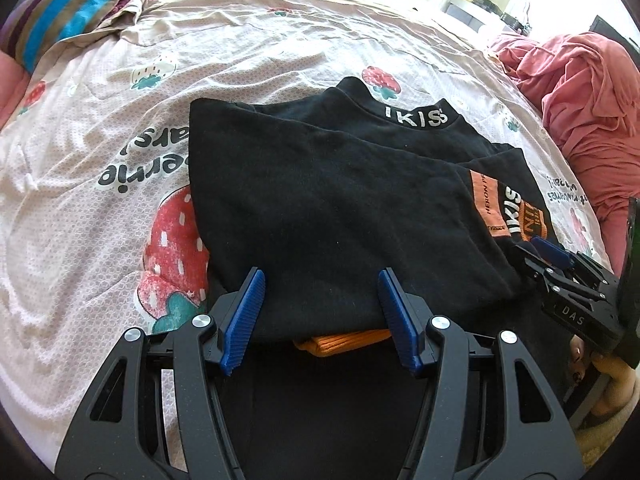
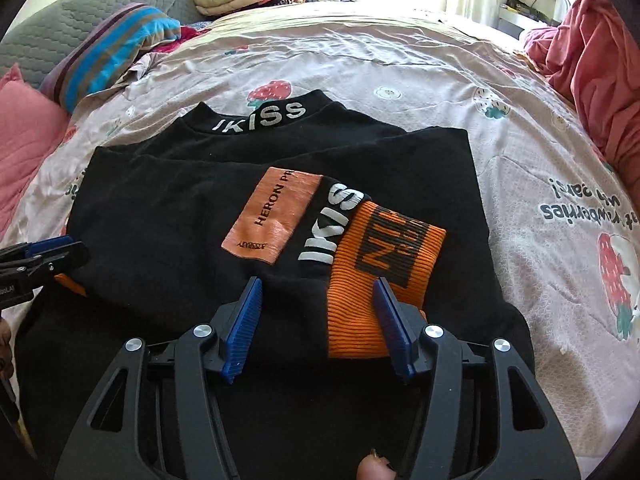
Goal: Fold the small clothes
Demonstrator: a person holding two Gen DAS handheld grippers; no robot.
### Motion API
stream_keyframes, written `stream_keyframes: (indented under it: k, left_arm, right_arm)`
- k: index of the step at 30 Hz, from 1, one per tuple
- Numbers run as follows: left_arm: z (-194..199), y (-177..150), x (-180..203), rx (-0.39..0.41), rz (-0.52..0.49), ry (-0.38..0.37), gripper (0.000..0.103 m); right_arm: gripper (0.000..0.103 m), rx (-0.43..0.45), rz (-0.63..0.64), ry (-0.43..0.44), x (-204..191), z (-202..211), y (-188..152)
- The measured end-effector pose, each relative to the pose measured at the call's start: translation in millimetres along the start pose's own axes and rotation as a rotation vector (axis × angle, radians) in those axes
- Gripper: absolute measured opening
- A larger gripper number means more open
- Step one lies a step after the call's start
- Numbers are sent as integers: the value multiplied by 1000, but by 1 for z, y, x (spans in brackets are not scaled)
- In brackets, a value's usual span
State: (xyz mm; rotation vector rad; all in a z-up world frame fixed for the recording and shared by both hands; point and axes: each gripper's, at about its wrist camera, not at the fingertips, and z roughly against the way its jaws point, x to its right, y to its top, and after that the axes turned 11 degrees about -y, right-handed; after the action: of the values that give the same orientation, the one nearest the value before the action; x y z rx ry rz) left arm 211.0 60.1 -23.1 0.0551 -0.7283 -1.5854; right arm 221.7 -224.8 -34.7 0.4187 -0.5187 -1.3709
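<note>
2 hand-held grippers, both with jaws apart and holding nothing: left hand-held gripper [image 1: 320,316] over the near hem, right hand-held gripper [image 2: 318,320] over the orange ribbed knit cuff [image 2: 380,276]. Black cotton sweatshirt with white lettering on the collar [image 2: 192,208] lies flat, partly folded, sleeve across the body, on the strawberry-print bed sheet [image 1: 260,40]. Judgement: soft, light, limp, not slippery; layers will shift if dragged. Best hold looks like the near hem corners, pinching all layers, lifting both sides together.
</note>
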Motion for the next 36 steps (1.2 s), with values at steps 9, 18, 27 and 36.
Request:
stream_keyframes:
  k: [9, 18, 27, 36]
  left_arm:
    - [1, 0, 0, 2, 4, -7, 51]
    - [2, -1, 0, 4, 6, -10, 51]
    - [5, -2, 2, 9, 6, -11, 51]
    - [19, -3, 6, 39, -1, -20, 64]
  right_arm:
    - [58, 24, -27, 13, 2, 12, 0]
    - [71, 45, -28, 54, -4, 28, 0]
    - [85, 69, -47, 72, -5, 41, 1]
    - [93, 101, -73, 77, -2, 52, 1]
